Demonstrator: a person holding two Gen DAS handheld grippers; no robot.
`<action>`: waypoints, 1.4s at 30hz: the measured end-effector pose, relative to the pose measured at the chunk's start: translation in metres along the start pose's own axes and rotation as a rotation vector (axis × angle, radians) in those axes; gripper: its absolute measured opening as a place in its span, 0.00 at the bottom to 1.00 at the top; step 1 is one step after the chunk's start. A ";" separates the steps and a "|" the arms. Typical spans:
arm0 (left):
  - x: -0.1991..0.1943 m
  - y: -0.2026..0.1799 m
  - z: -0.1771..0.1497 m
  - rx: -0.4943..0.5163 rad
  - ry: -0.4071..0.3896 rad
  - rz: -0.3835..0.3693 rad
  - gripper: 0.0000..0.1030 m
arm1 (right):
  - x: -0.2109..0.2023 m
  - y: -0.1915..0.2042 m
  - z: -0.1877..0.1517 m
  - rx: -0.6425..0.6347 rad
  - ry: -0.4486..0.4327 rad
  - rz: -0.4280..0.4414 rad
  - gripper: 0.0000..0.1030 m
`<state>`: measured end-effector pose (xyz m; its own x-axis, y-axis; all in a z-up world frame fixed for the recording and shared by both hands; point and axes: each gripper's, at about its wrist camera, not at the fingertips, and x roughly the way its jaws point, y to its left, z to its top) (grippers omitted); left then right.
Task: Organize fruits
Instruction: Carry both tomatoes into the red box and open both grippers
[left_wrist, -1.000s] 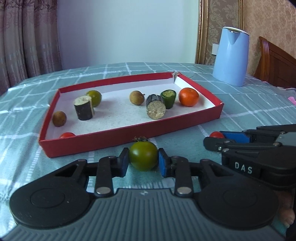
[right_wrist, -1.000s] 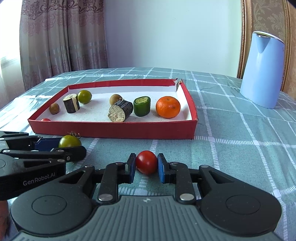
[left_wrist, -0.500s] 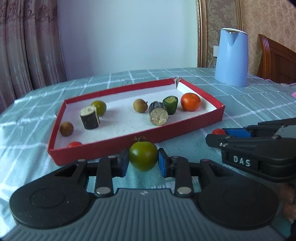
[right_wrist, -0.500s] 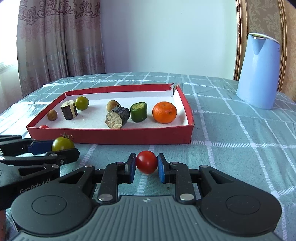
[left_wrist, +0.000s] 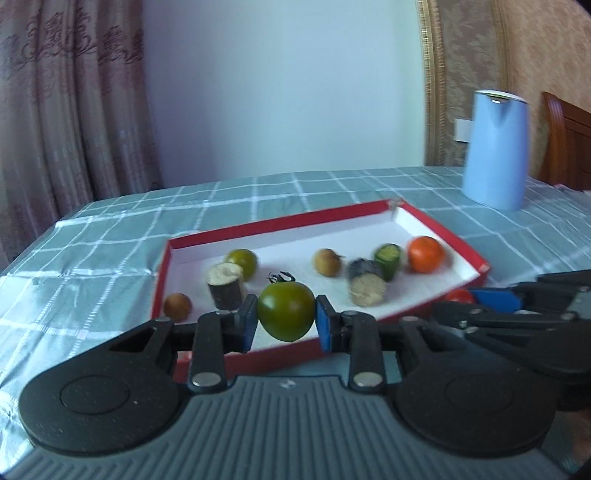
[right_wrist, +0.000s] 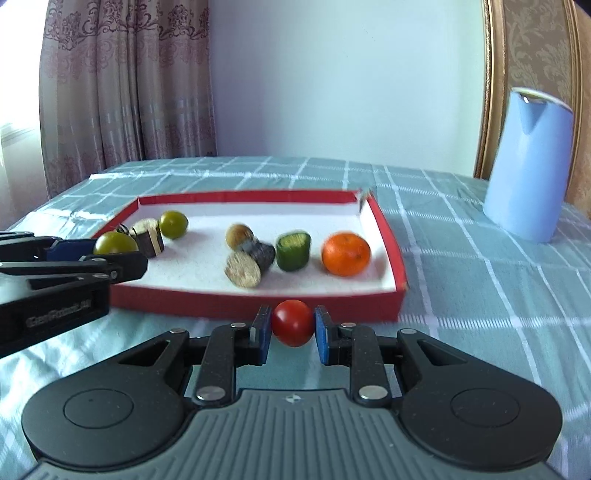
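Observation:
My left gripper (left_wrist: 286, 324) is shut on a green tomato (left_wrist: 286, 312) and holds it in the air above the near wall of the red tray (left_wrist: 476, 260). My right gripper (right_wrist: 292, 329) is shut on a red tomato (right_wrist: 293, 322), raised just in front of the red tray's (right_wrist: 391, 236) near wall. In the tray lie an orange (right_wrist: 345, 253), a green cucumber piece (right_wrist: 293, 250), two dark cut pieces (right_wrist: 249, 260), a green tomato (right_wrist: 173, 223) and brown longans (right_wrist: 239, 233). The left gripper and its tomato (right_wrist: 115, 242) show at the left of the right wrist view.
A blue kettle (right_wrist: 530, 166) stands at the back right on the teal checked tablecloth (right_wrist: 480, 295). A wooden chair (left_wrist: 567, 144) is at the far right. Curtains (right_wrist: 122, 81) hang behind the table.
Both grippers have lifted their tomatoes off the tablecloth and moved toward the tray. The left one now hangs over the tray's near wall.

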<state>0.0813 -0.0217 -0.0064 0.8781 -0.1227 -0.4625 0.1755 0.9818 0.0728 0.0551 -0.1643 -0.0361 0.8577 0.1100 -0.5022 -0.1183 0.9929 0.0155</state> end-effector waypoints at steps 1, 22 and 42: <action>0.004 0.004 0.001 -0.011 0.006 0.010 0.29 | 0.001 0.003 0.004 -0.004 -0.006 0.001 0.23; 0.061 0.048 0.002 -0.142 0.132 0.111 0.29 | 0.064 0.061 0.049 -0.120 0.004 0.057 0.23; 0.066 0.055 0.001 -0.160 0.150 0.134 0.33 | 0.064 0.072 0.041 -0.218 -0.017 0.032 0.23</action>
<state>0.1493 0.0240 -0.0316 0.8110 0.0214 -0.5847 -0.0212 0.9997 0.0072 0.1218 -0.0840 -0.0318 0.8597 0.1442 -0.4900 -0.2498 0.9555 -0.1571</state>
